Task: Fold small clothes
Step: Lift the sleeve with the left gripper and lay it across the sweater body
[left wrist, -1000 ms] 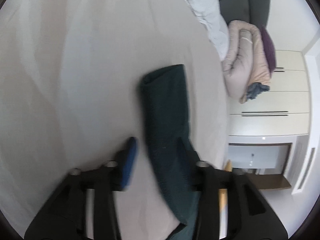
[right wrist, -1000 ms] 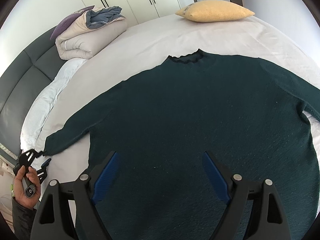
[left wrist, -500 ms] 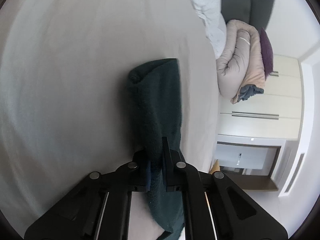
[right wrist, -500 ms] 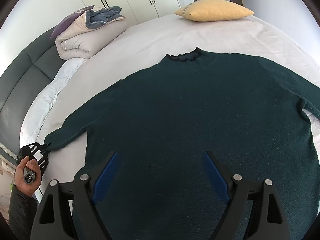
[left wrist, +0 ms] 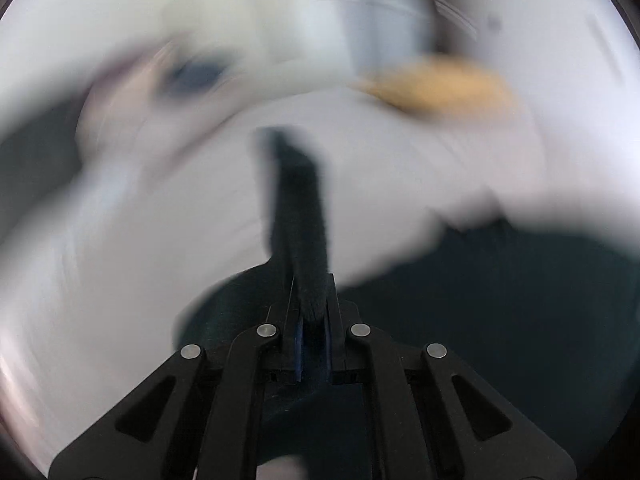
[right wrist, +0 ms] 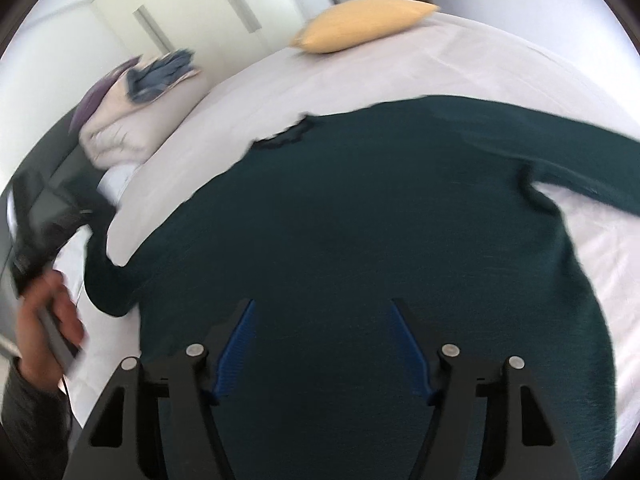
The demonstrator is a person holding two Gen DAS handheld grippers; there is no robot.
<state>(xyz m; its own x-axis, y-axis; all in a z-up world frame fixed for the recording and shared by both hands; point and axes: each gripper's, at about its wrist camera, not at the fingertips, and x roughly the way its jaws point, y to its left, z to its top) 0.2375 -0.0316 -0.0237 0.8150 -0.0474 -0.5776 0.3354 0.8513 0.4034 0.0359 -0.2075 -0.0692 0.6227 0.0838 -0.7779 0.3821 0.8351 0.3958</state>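
1. Left wrist view: the left gripper (left wrist: 311, 332) has its jaws pinching the cuff end of a dark green knit sleeve (left wrist: 298, 208), which stands up from the jaws as a narrow, fuzzy strip. The rest of the sweater (left wrist: 500, 300) spreads low and right on the pale bed sheet (left wrist: 120, 240). Everything behind is motion-blurred; a mustard-yellow cushion (left wrist: 436, 88) is only a soft oval smear.

2. Right wrist view: the right gripper (right wrist: 322, 344) hangs over the sweater (right wrist: 360, 232) with its blue ribbed jaws spread wide, gripping nothing. The garment lies flat, front up, on the white bed (right wrist: 460, 52), its scalloped collar (right wrist: 284, 136) towards the yellow cushion (right wrist: 360, 24). A rolled beige duvet (right wrist: 132, 128) lies beside the dark padded headboard (right wrist: 48, 196). The left hand (right wrist: 48, 320) grips its tool's handle at the edge.
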